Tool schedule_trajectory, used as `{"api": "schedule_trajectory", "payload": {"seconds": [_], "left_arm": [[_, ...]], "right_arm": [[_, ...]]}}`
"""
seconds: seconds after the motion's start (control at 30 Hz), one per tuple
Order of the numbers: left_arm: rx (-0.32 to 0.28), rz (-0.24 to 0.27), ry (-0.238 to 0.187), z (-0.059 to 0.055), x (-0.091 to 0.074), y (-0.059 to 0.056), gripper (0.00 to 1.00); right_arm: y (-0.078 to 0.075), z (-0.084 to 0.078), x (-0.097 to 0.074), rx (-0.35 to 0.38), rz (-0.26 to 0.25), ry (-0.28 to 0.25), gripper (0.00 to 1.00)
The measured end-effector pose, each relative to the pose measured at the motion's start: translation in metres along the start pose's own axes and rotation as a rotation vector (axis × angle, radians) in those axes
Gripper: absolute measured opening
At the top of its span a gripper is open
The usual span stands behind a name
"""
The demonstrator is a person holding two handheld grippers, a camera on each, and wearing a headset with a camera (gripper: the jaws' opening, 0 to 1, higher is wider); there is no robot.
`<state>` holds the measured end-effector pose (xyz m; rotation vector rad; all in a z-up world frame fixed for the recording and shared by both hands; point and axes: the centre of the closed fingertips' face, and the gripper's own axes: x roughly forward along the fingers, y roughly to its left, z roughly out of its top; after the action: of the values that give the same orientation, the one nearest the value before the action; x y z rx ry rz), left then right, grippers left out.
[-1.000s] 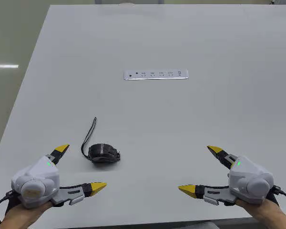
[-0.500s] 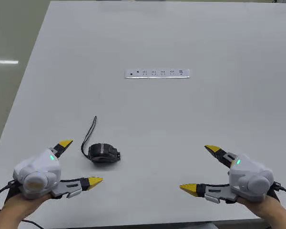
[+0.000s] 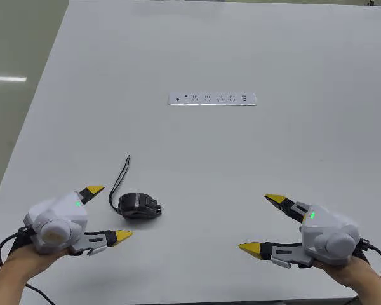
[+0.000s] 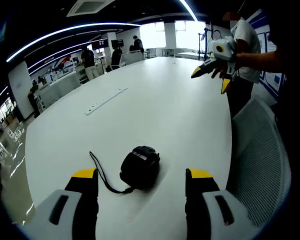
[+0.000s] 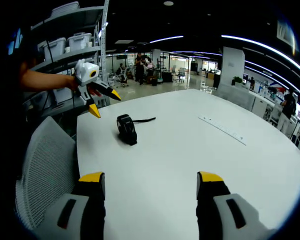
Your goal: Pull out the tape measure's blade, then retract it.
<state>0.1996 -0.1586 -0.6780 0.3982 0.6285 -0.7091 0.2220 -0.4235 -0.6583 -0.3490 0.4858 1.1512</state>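
A broad white table [image 3: 254, 57] spreads across the head view, with a power strip [image 3: 212, 99] set flat in its top toward twelve o'clock. Pale green floor [image 3: 16, 127] lies at nine o'clock, with a bright streak of light [image 3: 6, 79] reflected on it. In the left gripper view, curved ceiling light strips [image 4: 65, 35] run at eleven o'clock, bright windows [image 4: 152, 35] glow at twelve, and a white mesh chair [image 4: 262, 160] sits at four. In the right gripper view, metal shelves [image 5: 70, 52] carrying bins [image 5: 80, 41] stand at ten o'clock and a pillar [image 5: 232, 62] stands at two.
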Motion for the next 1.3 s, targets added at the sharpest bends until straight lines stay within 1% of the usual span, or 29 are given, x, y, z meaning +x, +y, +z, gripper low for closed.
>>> {"api": "schedule_trajectory", "payload": {"seconds": [0.07,0.13,0.23,0.33,0.4,0.47,0.5,0.63,0.87,0.97,1.1,1.3], "left_arm": [[0.012,-0.024,0.012,-0.001,0.003,-0.002,0.66],[0.026,-0.037,0.036,-0.003,0.008,-0.002,0.63],[0.042,-0.046,0.043,-0.002,0.014,-0.002,0.63],[0.04,-0.057,0.045,0.0,0.02,-0.001,0.63],[0.023,-0.084,0.052,0.0,0.024,-0.004,0.63],[0.042,-0.09,0.062,0.0,0.026,-0.004,0.63],[0.056,-0.096,0.075,-0.001,0.028,-0.003,0.62],[0.076,-0.107,0.091,-0.001,0.031,-0.001,0.6],[0.116,-0.124,0.127,-0.007,0.038,0.004,0.57],[0.163,-0.142,0.164,-0.012,0.043,0.006,0.54],[0.164,-0.162,0.165,-0.011,0.047,0.006,0.52],[0.193,-0.184,0.189,-0.017,0.055,0.008,0.5]], "right_arm": [[0.0,0.0,0.002,-0.013,0.008,0.007,0.74],[0.0,0.001,0.005,-0.025,0.019,0.014,0.72],[-0.003,0.002,0.008,-0.029,0.026,0.014,0.72],[-0.005,0.002,0.011,-0.039,0.036,0.019,0.7],[-0.006,0.001,0.014,-0.046,0.043,0.027,0.7],[-0.006,0.002,0.015,-0.052,0.049,0.026,0.69],[-0.007,0.003,0.016,-0.051,0.053,0.026,0.69],[-0.008,0.002,0.022,-0.056,0.069,0.031,0.69],[-0.005,0.004,0.032,-0.077,0.099,0.035,0.66],[-0.004,0.004,0.039,-0.086,0.118,0.038,0.65],[-0.004,0.004,0.046,-0.093,0.134,0.044,0.64],[-0.004,0.004,0.057,-0.095,0.163,0.049,0.59]]}}
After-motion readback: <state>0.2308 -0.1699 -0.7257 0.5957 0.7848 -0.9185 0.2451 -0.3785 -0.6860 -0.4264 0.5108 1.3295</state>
